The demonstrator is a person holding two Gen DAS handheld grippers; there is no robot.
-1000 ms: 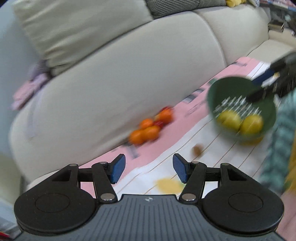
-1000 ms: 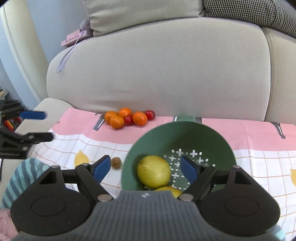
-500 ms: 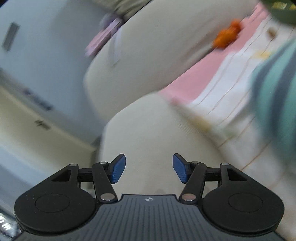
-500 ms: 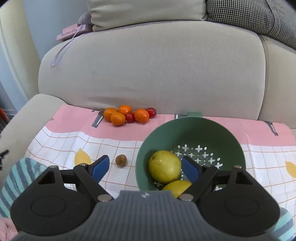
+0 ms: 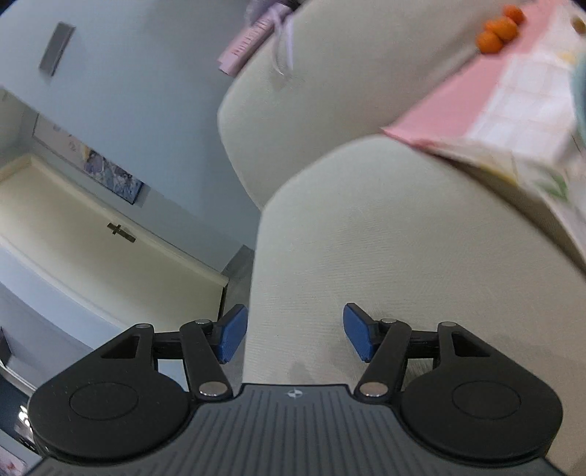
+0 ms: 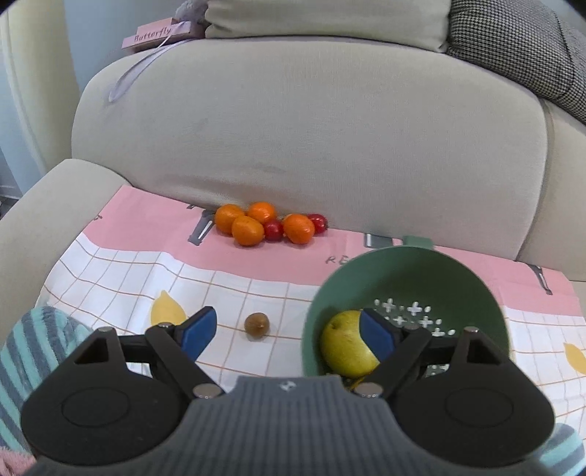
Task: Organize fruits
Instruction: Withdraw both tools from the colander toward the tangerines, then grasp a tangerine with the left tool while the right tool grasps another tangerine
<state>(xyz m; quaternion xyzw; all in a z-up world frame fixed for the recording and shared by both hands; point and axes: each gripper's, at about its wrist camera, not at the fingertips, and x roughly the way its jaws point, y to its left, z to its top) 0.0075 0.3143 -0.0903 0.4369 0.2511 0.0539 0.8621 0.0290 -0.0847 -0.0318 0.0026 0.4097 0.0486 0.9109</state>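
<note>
Both pairs of blue fingers are spread wide with nothing between them. On my right gripper, the left pad hangs over bare checked cloth, and the right pad sits in front of the green colander, covering part of the pear inside it. A second yellow fruit peeks out under that pear, mostly hidden by my gripper body.

Open cloth lies between the colander's left rim and the small brown fruit, which sits alone between my fingers. Against the sofa backrest at the cloth's far edge I count four oranges and two red cherry tomatoes, bunched and touching.

My left gripper points at the sofa armrest, away from the fruit; the cloth's edge drapes over it at upper right, with oranges blurred in the corner.
</note>
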